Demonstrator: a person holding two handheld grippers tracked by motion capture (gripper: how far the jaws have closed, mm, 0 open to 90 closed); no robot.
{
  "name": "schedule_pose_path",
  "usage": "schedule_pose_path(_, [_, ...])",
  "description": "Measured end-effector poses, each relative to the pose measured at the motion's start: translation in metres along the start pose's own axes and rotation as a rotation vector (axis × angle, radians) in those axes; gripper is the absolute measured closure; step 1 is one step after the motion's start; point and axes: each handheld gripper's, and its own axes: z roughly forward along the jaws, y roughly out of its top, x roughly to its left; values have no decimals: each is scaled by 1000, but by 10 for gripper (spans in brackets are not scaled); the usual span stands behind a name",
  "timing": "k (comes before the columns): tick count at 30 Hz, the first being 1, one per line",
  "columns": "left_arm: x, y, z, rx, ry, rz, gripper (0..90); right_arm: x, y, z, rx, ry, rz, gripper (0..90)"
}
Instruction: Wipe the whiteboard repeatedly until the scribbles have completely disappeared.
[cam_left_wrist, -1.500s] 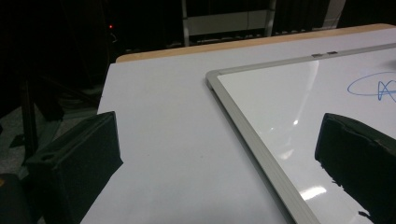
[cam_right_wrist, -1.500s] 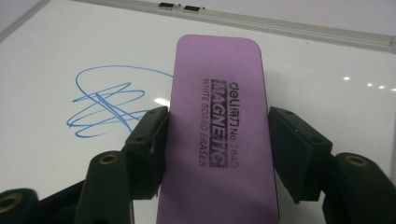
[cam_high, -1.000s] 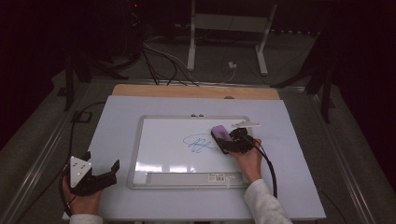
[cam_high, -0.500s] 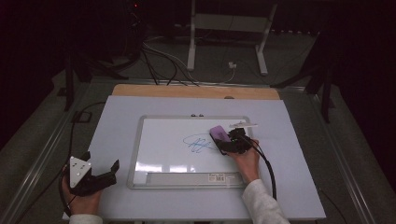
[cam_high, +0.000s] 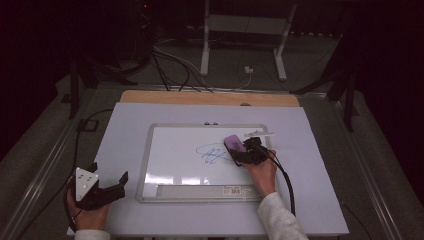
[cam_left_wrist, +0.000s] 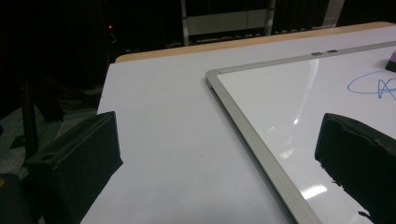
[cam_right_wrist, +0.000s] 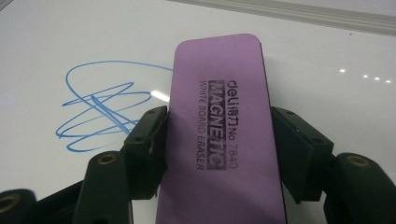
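A purple whiteboard eraser printed "MAGNETIC WHITE BOARD ERASER" lies flat on the whiteboard, just right of a blue scribble. My right gripper is shut on it, its pads pressing both long sides; its jaws have just been closing a little on the eraser. In the high view the eraser and right gripper sit beside the scribble. My left gripper rests at the table's front left, open, with nothing between its fingers.
The whiteboard's grey frame runs between the left gripper's jaws. A thin white object lies at the board's top right edge. The white table cover ends at a wooden strip at the back. Cables and stand legs lie beyond.
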Motion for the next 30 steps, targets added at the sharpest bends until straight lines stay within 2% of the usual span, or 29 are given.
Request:
schedule_pose_path(11, [-2, 1, 1, 3, -3, 6, 11, 25, -3, 0, 34, 35, -66, 408])
schedule_pose_path(13, [-1, 1, 0, 3, -2, 6, 11, 23, -2, 1, 34, 24, -54, 409])
schedule_pose_path(18, [1, 0, 0, 1, 1, -4, 11, 6, 2, 0, 20, -56, 8, 410])
schedule_pose_path(20, [1, 0, 1, 3, -1, -5, 11, 1, 3, 0, 19, -65, 19, 409])
schedule_pose_path(22, [1, 0, 1, 5, -2, -3, 11, 2, 2, -1, 20, -70, 19, 409])
schedule_pose_path(25, [0, 0, 1, 4, -3, -2, 11, 6, 1, 0, 23, -47, 15, 408])
schedule_pose_path(30, [-1, 0, 1, 6, -4, -2, 11, 18, 0, 1, 33, -6, -35, 409])
